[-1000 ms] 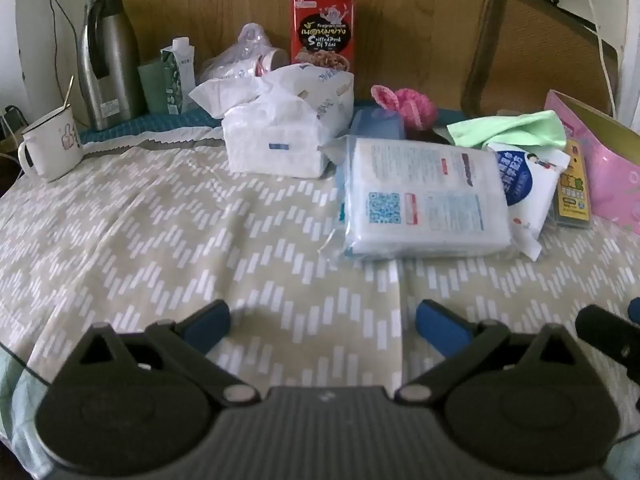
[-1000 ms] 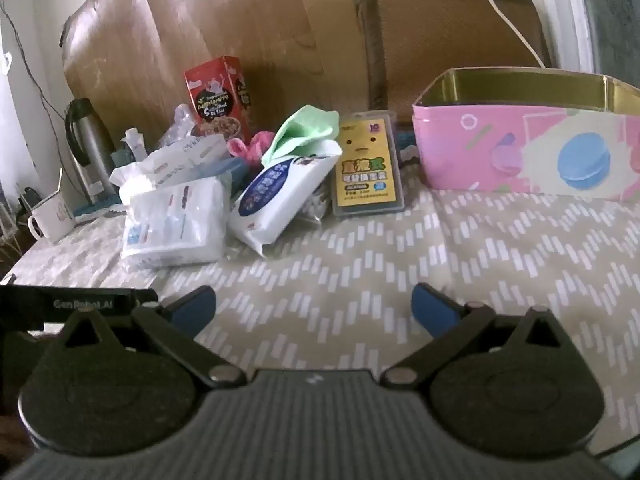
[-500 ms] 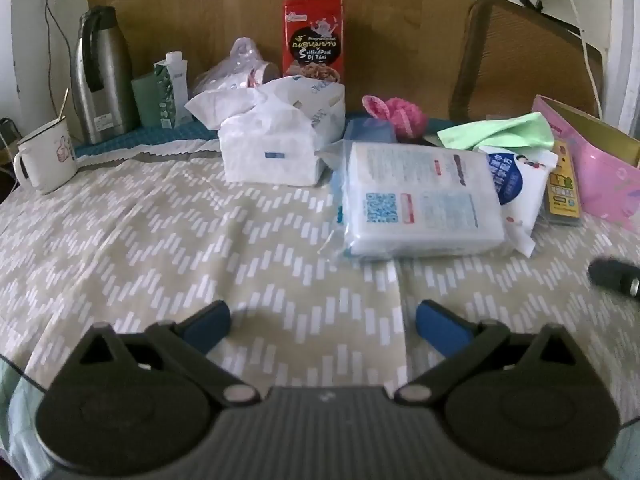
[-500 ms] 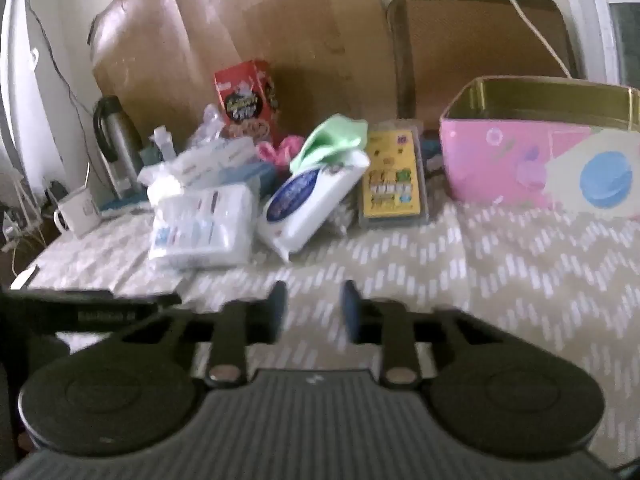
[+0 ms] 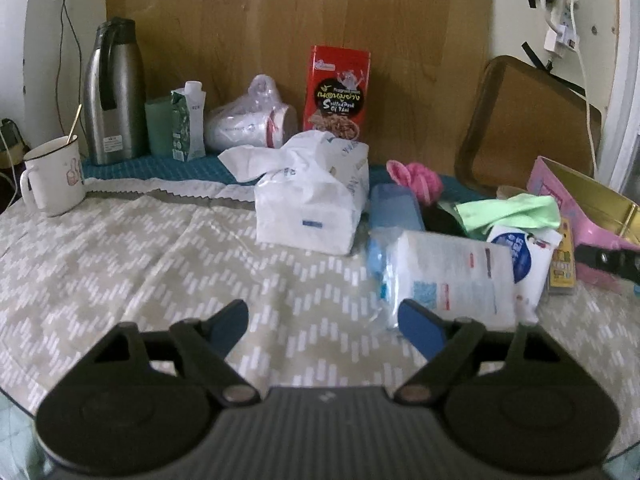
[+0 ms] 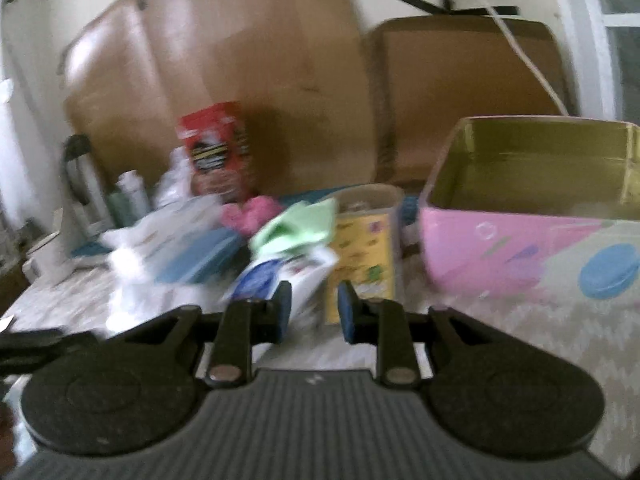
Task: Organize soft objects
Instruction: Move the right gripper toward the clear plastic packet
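Observation:
Soft items lie on the patterned tablecloth (image 5: 160, 264): an open white tissue pack (image 5: 312, 200), a flat white wipes pack (image 5: 452, 284), a blue-labelled wipes pack (image 5: 520, 248) (image 6: 276, 280), a green cloth (image 5: 508, 212) (image 6: 300, 224) and a pink fluffy thing (image 5: 416, 176) (image 6: 250, 214). The pink tin box (image 6: 532, 240) (image 5: 584, 208) stands open at the right. My left gripper (image 5: 324, 320) is open and empty, its right finger by the flat pack. My right gripper (image 6: 314, 310) has its jaws narrowed to a small gap with nothing between them, in front of the blue-labelled pack.
A steel thermos (image 5: 114, 92), white mug (image 5: 54, 178), milk carton (image 5: 190, 124), bagged cups (image 5: 252, 124) and red snack box (image 5: 338, 92) stand along the back. A yellow card pack (image 6: 364, 256) leans beside the tin. A brown board and tray lean on the wall.
My right gripper closed from wide open to a narrow gap and moved forward toward the wipes pack and tin. My left gripper lifted and turned left; the packs now sit right of it.

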Tool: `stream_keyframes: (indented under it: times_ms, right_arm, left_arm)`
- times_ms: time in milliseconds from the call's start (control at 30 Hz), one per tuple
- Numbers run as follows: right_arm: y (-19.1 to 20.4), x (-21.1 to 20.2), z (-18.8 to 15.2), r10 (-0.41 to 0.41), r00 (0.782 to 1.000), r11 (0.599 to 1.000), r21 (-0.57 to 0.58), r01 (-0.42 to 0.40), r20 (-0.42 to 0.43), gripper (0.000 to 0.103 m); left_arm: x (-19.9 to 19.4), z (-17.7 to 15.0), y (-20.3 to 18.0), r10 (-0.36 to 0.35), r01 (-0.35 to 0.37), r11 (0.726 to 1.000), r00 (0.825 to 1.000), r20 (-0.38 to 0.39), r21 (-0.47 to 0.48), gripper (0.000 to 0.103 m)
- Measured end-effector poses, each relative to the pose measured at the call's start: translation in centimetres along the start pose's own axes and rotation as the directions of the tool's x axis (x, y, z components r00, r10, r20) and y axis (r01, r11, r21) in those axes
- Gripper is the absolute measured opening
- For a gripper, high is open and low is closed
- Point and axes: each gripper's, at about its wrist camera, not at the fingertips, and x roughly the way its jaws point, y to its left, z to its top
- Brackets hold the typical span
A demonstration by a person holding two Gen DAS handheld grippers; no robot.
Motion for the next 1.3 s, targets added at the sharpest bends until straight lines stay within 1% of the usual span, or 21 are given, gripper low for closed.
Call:
stream_keyframes:
  times_ms: [67,133,167,200,233,300,367,467,533,567,633,700,800,900,967,1067,1167,1233,1300]
  right_arm:
    - [-0.9,0.7,0.4,-0.041,0.999,0.999,0.023,0.041,0.011,0.029]
    - [-1.8,1.7,0.9,-0.054,0.999,0.997,0.052,0.054,0.004,0.032]
    - [-2.2,2.2,1.0,-0.051,0.999,0.996,0.07,0.052,-0.01,0.04]
    - [-2.4,2.9,1.2,-0.03,0.999,0.996,0.088,0.033,-0.035,0.051]
    - [-2.6,3.3,1.1,-0.008,0.999,0.994,0.106,0.014,-0.054,0.052]
    - [-2.4,3.8,0.9,0.015,0.998,0.992,0.128,-0.008,-0.055,0.052]
    - [-0.8,3.7,0.7,0.08,0.995,0.993,0.091,-0.075,-0.059,0.052]
    - [2.4,4.0,0.7,0.18,0.979,0.984,0.015,-0.18,-0.094,0.052]
    - [4.1,4.3,0.7,0.215,0.97,0.975,-0.024,-0.219,-0.115,0.052]
    - [4.8,4.3,0.7,0.201,0.973,0.977,-0.051,-0.208,-0.111,0.052]
    - [5.4,3.9,0.6,0.147,0.985,0.984,-0.084,-0.154,-0.085,0.056]
    - [4.8,3.4,0.8,0.103,0.993,0.993,-0.058,-0.107,-0.062,0.056]
    - [3.4,1.1,0.8,0.083,0.996,0.997,0.002,-0.083,-0.015,0.056]
    - [3.2,-1.0,0.4,0.098,0.995,0.995,0.014,-0.098,0.019,0.056]
    - [3.3,-2.1,0.0,0.126,0.992,0.992,0.028,-0.127,0.023,0.056]
    - [3.6,-2.7,-0.5,0.176,0.984,0.984,0.039,-0.177,0.005,0.056]
    - [4.7,-2.6,-1.1,0.216,0.976,0.976,0.005,-0.216,-0.025,0.056]
    - [5.5,-2.3,-1.7,0.226,0.973,0.973,-0.026,-0.227,-0.044,0.056]
    - [6.3,-2.0,-2.0,0.242,0.968,0.968,-0.049,-0.245,-0.064,0.056]
  left_arm:
    - [0.2,0.0,0.2,-0.013,0.013,1.0,1.0,-0.008,0.002,0.085]
    - [0.4,0.2,0.3,-0.029,0.029,1.0,1.0,-0.012,-0.002,0.087]
    - [-0.1,-0.5,0.6,-0.039,0.039,0.999,0.999,-0.006,-0.003,0.088]
    - [0.1,-0.3,0.6,-0.046,0.046,0.999,0.999,-0.005,-0.004,0.089]
    - [-0.4,-0.7,0.8,-0.051,0.051,0.999,0.999,0.003,-0.003,0.089]
    - [-0.7,-1.1,0.8,-0.052,0.052,0.999,0.999,0.014,0.004,0.089]
    - [-0.8,-1.2,0.8,-0.051,0.051,0.999,0.998,0.021,0.008,0.089]
    - [-0.8,-1.4,0.8,-0.045,0.045,0.999,0.999,0.024,0.003,0.089]
    - [-0.9,-1.5,0.9,-0.037,0.037,0.999,0.999,0.021,0.007,0.089]
    - [-1.0,-1.6,1.0,-0.034,0.034,0.999,0.999,0.022,0.012,0.089]
    - [-1.2,-1.6,1.2,-0.021,0.021,0.999,0.999,0.027,0.024,0.089]
    - [-1.4,-1.6,1.2,-0.001,0.0,0.999,0.999,0.034,0.036,0.089]
    - [-1.5,-1.5,1.1,0.018,-0.02,0.998,0.999,0.045,0.053,0.089]
    - [-1.3,-1.5,1.1,0.027,-0.03,0.997,0.999,0.042,0.07,0.088]
    - [-1.0,-1.7,1.2,0.034,-0.036,0.997,0.999,0.032,0.074,0.088]
    - [-0.6,-1.8,1.6,0.041,-0.042,0.997,0.999,0.018,0.07,0.086]
    - [-0.5,-1.8,2.0,0.047,-0.048,0.996,0.999,0.014,0.075,0.084]
    - [-0.4,-1.7,2.4,0.042,-0.042,0.996,0.999,0.011,0.078,0.081]
    - [-0.3,-1.3,2.9,0.01,-0.01,0.997,1.0,-0.001,0.071,0.073]
